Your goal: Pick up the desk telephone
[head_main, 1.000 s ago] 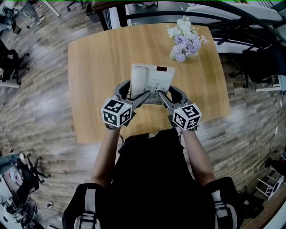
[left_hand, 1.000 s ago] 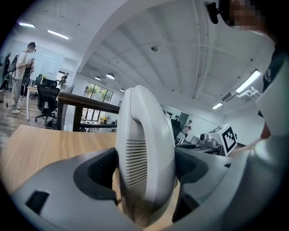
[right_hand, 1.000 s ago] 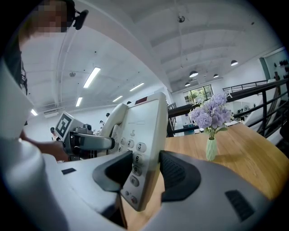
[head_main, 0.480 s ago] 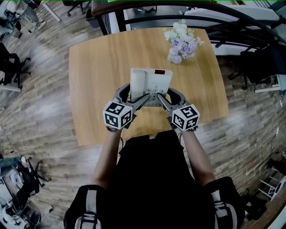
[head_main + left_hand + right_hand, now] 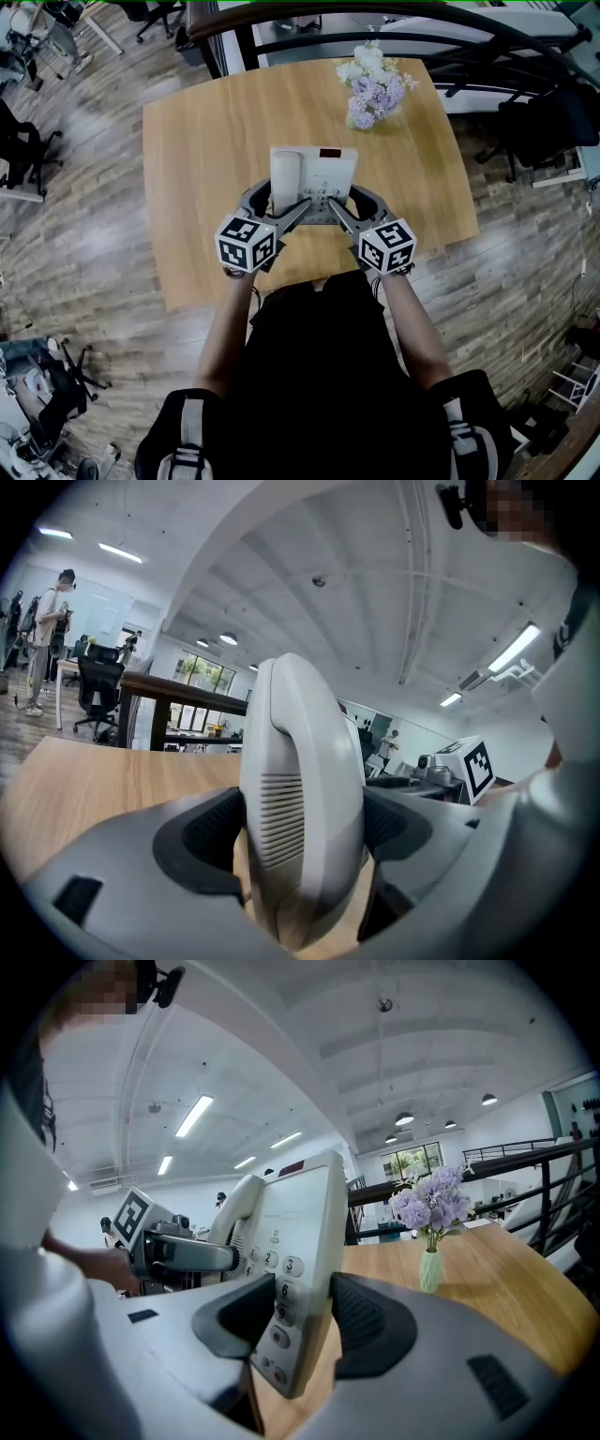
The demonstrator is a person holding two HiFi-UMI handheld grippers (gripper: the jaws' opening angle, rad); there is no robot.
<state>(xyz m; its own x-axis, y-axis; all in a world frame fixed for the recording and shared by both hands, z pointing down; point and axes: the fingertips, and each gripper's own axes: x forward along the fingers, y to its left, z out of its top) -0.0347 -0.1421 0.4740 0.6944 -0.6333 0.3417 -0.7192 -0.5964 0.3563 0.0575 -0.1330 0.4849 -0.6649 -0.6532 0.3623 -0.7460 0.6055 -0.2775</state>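
Lift | left gripper [image 5: 279,197] clamped on handset [image 5: 300,789], right gripper [image 5: 354,199] clamped on keypad [image 5: 279,1290] edge of desk telephone [image 5: 314,172] | raise both together, level, clear of table [image 5: 202,141]

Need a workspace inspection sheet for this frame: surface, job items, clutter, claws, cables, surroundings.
Surface: light wooden table, rounded corners.
Job's things: white desk telephone, near the table's front edge, gripped from both sides; cannot tell whether it is lifted.
Clutter: pale green vase of lilac and white flowers, far right corner, apart from the telephone.
Grippers: left claw shut on the telephone's left side; right claw shut on its right side.
Cables: nothing seen.
Surroundings: grey plank floor, black office chairs at left, dark railing behind.
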